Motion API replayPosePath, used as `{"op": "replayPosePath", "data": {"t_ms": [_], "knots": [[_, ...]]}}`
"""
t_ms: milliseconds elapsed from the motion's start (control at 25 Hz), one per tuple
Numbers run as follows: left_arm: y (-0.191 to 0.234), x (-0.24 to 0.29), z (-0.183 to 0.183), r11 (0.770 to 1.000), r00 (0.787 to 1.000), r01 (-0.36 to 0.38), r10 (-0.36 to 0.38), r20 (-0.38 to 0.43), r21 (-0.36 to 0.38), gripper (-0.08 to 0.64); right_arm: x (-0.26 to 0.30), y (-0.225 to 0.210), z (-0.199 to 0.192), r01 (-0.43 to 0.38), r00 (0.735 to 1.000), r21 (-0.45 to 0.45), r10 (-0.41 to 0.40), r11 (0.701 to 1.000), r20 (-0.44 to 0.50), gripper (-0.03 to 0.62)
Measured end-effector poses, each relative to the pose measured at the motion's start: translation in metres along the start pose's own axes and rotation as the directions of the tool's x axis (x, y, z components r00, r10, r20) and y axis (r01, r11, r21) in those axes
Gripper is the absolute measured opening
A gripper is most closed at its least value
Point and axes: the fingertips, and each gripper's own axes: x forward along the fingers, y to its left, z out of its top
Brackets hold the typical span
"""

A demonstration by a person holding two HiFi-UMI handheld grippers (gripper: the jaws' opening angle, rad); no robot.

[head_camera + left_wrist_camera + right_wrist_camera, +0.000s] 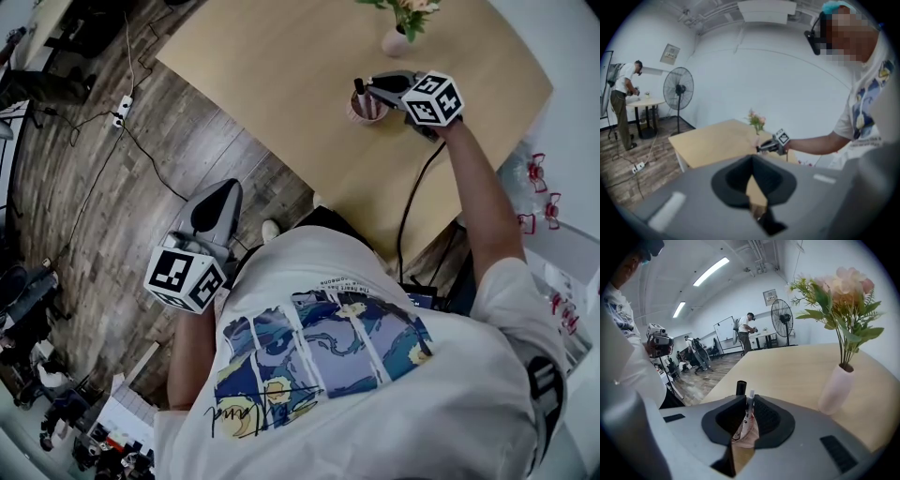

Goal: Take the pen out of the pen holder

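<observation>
A pink pen holder (366, 106) stands on the wooden table (281, 66), near a vase. My right gripper (372, 90) reaches over its mouth. In the right gripper view the jaws (747, 400) stand narrow, shut on a slim white pen (751, 395) that rises from the pink holder (745, 433). A black pen (740, 387) stands just behind it, outside the jaws. My left gripper (228, 187) hangs low over the wooden floor, far from the table, its tips (752, 158) together with nothing in them.
A white vase (396, 39) of pink flowers (848, 284) stands just beyond the holder, close to my right gripper. A black cable (412, 202) runs off the table's near edge. Other people, a standing fan (678, 89) and round tables are far back.
</observation>
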Motion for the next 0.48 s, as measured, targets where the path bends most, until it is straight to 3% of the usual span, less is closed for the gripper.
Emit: {"op": "replayPosePath", "data": {"t_ms": [480], "knots": [[0.004,-0.004,-0.004,0.999,0.999,0.050,-0.050,-0.010,0.009,0.008,-0.014,-0.004,-0.009,0.116,0.993,0.047,-0.118,0.992,0.025,0.051]]}}
